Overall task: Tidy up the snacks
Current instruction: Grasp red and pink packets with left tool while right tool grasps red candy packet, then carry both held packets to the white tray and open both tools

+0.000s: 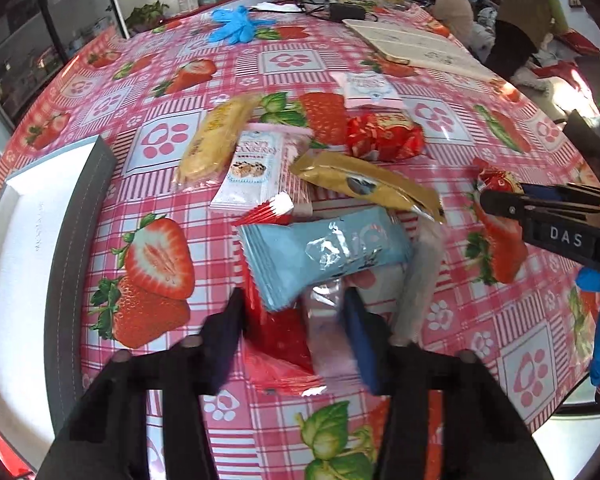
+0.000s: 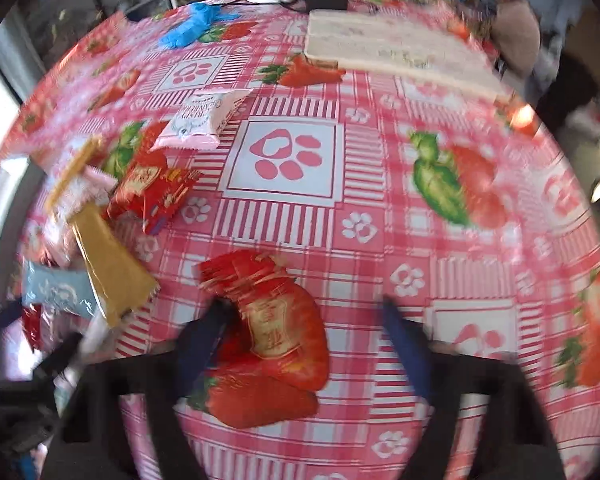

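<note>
Left wrist view: our left gripper (image 1: 296,320) has its fingers apart, straddling a red packet (image 1: 278,332) and a clear wrapper beneath the light-blue packet (image 1: 324,254); a gold packet (image 1: 364,184) lies just beyond, a white box (image 1: 16,248) off left. Right wrist view — blurred: our right gripper (image 2: 304,320), fingers spread wide, hangs over a red snack (image 2: 276,312) on the strawberry tablecloth (image 2: 380,160), its left finger touching the wrapper.
</note>
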A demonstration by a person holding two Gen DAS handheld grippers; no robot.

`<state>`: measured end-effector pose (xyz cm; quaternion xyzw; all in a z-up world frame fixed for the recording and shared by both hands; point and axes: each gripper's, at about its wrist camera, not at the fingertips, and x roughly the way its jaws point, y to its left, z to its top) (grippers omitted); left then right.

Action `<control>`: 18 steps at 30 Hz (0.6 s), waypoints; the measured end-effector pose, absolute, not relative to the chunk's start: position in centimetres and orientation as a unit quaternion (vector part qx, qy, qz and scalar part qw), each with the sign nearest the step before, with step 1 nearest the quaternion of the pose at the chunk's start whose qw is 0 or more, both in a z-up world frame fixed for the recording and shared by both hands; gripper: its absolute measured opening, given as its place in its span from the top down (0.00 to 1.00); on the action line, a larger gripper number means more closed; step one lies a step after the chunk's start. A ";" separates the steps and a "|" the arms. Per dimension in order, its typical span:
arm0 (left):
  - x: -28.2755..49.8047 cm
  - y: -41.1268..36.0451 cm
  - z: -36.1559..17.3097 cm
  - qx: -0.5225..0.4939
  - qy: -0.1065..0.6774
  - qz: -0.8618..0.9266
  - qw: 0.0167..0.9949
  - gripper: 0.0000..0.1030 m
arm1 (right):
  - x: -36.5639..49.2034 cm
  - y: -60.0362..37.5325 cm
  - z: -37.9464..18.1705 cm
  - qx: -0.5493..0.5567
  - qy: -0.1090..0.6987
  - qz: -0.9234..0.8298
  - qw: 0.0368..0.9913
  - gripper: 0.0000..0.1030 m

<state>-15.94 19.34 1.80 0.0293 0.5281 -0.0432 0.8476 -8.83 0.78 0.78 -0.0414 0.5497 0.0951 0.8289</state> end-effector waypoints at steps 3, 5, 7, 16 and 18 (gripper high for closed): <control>-17.2 19.5 1.8 0.027 0.523 -0.051 0.851 0.60 | -10.2 -0.1 0.9 -0.020 0.547 0.104 0.831 0.65; -18.8 20.0 1.9 0.029 0.520 -0.059 0.852 0.60 | -11.2 -0.9 0.8 -0.009 0.544 0.108 0.832 0.65; -20.3 20.6 1.8 0.040 0.515 -0.061 0.854 0.60 | -12.7 -1.6 0.9 -0.003 0.542 0.111 0.833 0.65; -21.5 21.9 1.7 0.044 0.512 -0.053 0.856 0.39 | -15.9 -2.1 1.0 -0.019 0.533 0.108 0.839 0.65; -21.1 21.6 1.6 0.045 0.511 -0.055 0.856 0.35 | -15.9 -2.0 1.0 -0.022 0.534 0.106 0.839 0.64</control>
